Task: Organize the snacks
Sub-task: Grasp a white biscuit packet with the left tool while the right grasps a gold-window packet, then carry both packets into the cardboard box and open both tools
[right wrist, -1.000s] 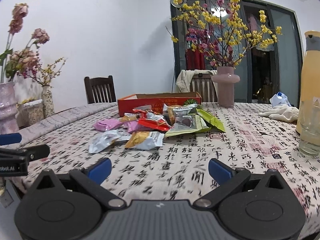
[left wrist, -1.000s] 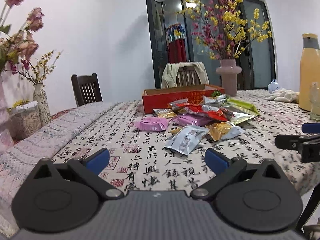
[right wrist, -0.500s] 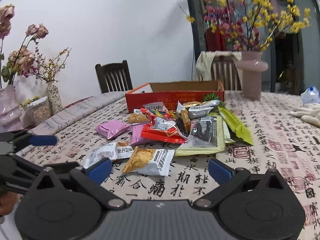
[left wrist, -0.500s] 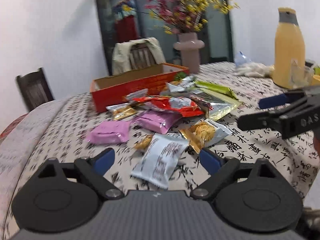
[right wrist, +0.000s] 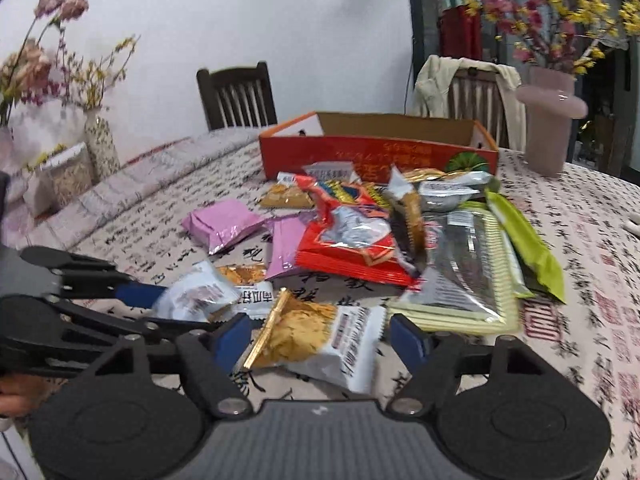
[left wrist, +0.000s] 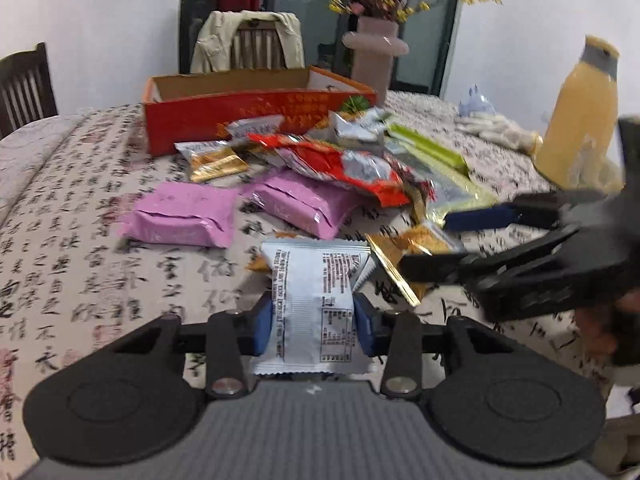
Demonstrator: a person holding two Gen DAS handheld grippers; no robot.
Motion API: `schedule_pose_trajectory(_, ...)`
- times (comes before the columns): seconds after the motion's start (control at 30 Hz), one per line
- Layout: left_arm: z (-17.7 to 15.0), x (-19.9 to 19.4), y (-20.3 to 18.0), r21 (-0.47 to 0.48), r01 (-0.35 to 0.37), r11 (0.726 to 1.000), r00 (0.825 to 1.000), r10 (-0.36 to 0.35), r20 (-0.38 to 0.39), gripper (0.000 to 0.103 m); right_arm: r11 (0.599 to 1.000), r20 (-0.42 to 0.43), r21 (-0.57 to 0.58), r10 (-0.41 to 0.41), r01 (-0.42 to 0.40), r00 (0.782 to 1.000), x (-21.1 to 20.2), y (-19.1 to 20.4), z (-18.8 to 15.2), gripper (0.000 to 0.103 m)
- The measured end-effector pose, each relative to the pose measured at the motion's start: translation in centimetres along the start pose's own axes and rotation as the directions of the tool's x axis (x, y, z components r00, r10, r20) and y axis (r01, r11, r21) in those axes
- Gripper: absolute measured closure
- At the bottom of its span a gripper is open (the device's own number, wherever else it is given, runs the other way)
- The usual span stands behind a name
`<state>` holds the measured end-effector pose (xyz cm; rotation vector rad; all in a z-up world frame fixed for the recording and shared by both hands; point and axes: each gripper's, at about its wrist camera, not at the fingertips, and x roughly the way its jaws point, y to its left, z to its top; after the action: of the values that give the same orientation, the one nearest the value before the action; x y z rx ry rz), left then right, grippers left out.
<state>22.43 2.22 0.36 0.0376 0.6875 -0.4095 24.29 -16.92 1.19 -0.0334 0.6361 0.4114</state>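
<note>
A pile of snack packets lies on the calligraphy-print tablecloth [left wrist: 80,240] in front of an open red cardboard box [left wrist: 256,116]. My left gripper [left wrist: 313,324] is closing, and its blue pads press both sides of a white printed snack packet [left wrist: 316,280]. My right gripper [right wrist: 320,340] is closing too, with a gold-and-white snack packet [right wrist: 312,336] lying between its pads, which stand apart from it. Behind are two pink packets [left wrist: 184,216], a red bag [left wrist: 340,164] and a green packet [right wrist: 528,248]. Each gripper shows at the edge of the other's view.
A tall yellow bottle [left wrist: 584,116] stands at the right, with a white cloth [left wrist: 496,132] near it. A pink vase [left wrist: 374,60] of flowers stands behind the box. Wooden chairs [right wrist: 236,96] line the far side. More vases [right wrist: 100,144] stand at the left.
Both grippers have come forward over the table and tipped down toward the pile. The left jaws closed from wide open onto the white packet. The right jaws narrowed around the gold-and-white packet.
</note>
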Motion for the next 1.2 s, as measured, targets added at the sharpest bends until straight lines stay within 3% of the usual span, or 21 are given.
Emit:
schedule_pose_trajectory(0.23, 1.6, -2.2, 1.8, -0.053, -0.085, 0.995, 0.995, 0.088, 0.051, 0.061, 0.992, -0.005, -0.123, -0.033, 0.033, 0.999, 1.3, 1.3, -0.8, 0.041)
schedule_pose_trajectory(0.37, 2.0, -1.9, 1.7, -0.080, -0.104, 0.991, 0.993, 0.107, 0.039, 0.061, 0.997, 0.004, -0.083, 0.006, -0.005, 1.000, 0.0, -0.1, -1.6, 0.042)
schedule_pose_trajectory(0.73, 4.5, -3.8, 0.8, -0.093, -0.156, 0.983, 0.982, 0.164, 0.092, 0.061, 1.000, 0.058, -0.004, 0.001, -0.001, 0.998, -4.5, -2.9, -2.0, 0.048)
schedule_pose_trajectory(0.97, 11.1, -4.1, 3.4, -0.111, -0.169, 0.979, 0.972, 0.184, 0.146, 0.061, 0.998, 0.147, -0.059, 0.001, 0.008, 0.989, -6.2, -5.5, 4.5, 0.048)
schedule_pose_trajectory(1.1, 16.1, -3.3, 5.2, -0.115, -0.115, 0.987, 0.976, 0.133, 0.170, 0.061, 0.993, 0.191, -0.102, -0.032, 0.052, 0.981, -5.1, -7.1, 10.1, 0.048)
schedule_pose_trajectory(1.2, 19.8, -1.9, 6.6, -0.107, -0.130, 0.986, 0.971, 0.148, 0.185, 0.061, 0.993, 0.217, -0.103, -0.032, 0.056, 0.976, -3.6, -8.7, 14.7, 0.048)
